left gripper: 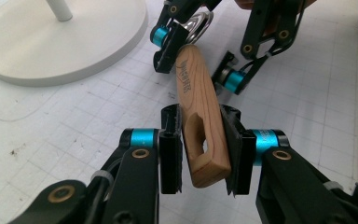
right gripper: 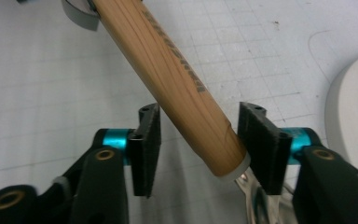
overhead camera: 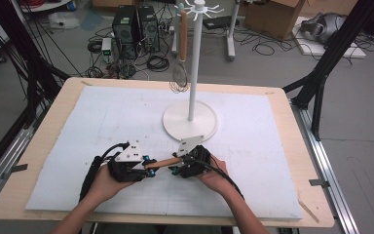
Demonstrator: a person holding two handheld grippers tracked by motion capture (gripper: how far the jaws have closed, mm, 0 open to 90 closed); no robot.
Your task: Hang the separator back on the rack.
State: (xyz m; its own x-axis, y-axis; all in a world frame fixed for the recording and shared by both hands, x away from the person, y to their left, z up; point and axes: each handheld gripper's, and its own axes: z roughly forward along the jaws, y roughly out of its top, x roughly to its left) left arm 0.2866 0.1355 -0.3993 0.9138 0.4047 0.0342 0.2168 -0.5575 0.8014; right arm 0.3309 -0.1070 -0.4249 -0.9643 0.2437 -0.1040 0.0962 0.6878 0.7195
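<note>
A utensil with a wooden handle (overhead camera: 163, 163) lies level between my two grippers, low over the white mat. My left gripper (overhead camera: 149, 166) is shut on the end of the handle (left gripper: 200, 140) that has a hanging hole, with both pads against the wood. My right gripper (overhead camera: 177, 163) straddles the other end of the handle (right gripper: 191, 93), by the metal collar. There its right pad (right gripper: 261, 144) is at the wood and its left pad (right gripper: 147, 144) stands off with a visible gap. In the left gripper view the right gripper (left gripper: 196, 65) faces me at the top.
A white stand (overhead camera: 191, 73) with a round base (overhead camera: 204, 129) and hooks on top rises just behind the grippers. A wooden-handled whisk (overhead camera: 180, 73) hangs from it. The white mat (overhead camera: 102, 126) covers a wooden table (overhead camera: 53, 112). Computers and cables lie on the floor beyond.
</note>
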